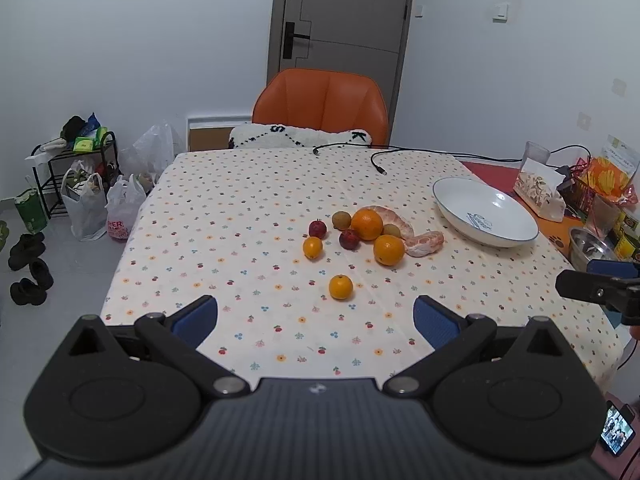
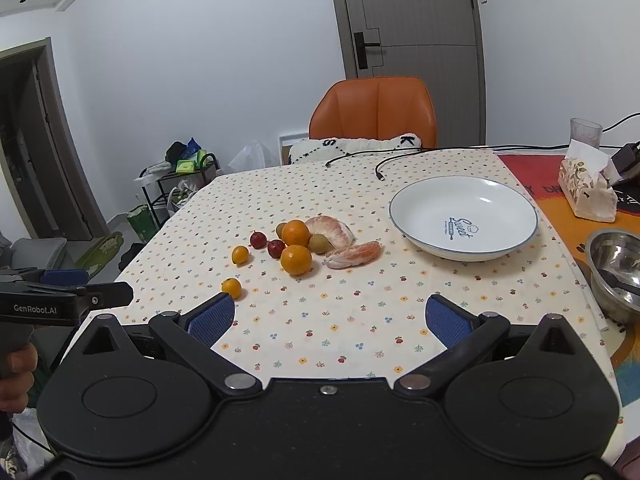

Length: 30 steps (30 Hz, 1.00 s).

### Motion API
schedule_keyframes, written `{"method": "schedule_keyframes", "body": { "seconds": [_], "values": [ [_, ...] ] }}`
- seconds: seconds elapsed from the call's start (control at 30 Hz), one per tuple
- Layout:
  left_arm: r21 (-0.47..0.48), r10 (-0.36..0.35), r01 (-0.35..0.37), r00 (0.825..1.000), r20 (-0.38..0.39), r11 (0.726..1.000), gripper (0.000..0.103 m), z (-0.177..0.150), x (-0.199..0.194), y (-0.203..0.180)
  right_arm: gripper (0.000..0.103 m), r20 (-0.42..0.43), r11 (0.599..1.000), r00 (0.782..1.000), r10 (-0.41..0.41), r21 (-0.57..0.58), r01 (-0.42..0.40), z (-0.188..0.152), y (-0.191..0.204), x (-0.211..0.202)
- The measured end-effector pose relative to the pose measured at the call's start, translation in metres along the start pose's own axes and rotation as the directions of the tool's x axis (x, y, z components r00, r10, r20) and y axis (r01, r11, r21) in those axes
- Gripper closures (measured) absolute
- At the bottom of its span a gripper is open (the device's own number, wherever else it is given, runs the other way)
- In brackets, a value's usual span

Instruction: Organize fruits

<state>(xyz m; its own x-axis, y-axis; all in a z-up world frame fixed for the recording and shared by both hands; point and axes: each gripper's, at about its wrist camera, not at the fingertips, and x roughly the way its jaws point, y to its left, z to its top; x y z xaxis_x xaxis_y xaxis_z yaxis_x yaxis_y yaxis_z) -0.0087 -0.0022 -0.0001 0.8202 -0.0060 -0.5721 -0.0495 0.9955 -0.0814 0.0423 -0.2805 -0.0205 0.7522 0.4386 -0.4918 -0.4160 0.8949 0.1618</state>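
Both grippers hover above the near edge of the flower-print cloth surface (image 1: 248,208), fingers spread wide and empty. A small orange citrus fruit (image 1: 341,287) lies just ahead of the left gripper (image 1: 316,318); the right gripper (image 2: 330,318) faces the empty white blue-rimmed plate (image 2: 463,217) and the fruit cluster beyond.

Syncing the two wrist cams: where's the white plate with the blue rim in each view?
Left wrist: the white plate sits right of centre, to the right of the fruit pile, near the tablecloth's right edge.
Right wrist: the plate sits right of centre, larger, its "Sweet" print readable.
Shared landmark: the orange chair behind the table's far edge.
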Motion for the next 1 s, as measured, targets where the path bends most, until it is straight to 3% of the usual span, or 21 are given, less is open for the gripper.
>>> {"method": "schedule_keyframes", "body": {
  "seconds": [0.53,1.0],
  "values": [
    [-0.021,0.018,-0.017,1.0,0.01,1.0,0.0,0.002,0.028,0.004,0.0,-0.018,1.0,1.0,-0.012,-0.017,0.012,-0.001,-0.007,0.028],
    [-0.026,-0.005,0.005,1.0,0.029,1.0,0.004,0.001,0.058,0.004,0.0,-0.009,0.999,0.999,0.05,0.02,-0.049,-0.002,-0.015,0.062]
  ]
}}
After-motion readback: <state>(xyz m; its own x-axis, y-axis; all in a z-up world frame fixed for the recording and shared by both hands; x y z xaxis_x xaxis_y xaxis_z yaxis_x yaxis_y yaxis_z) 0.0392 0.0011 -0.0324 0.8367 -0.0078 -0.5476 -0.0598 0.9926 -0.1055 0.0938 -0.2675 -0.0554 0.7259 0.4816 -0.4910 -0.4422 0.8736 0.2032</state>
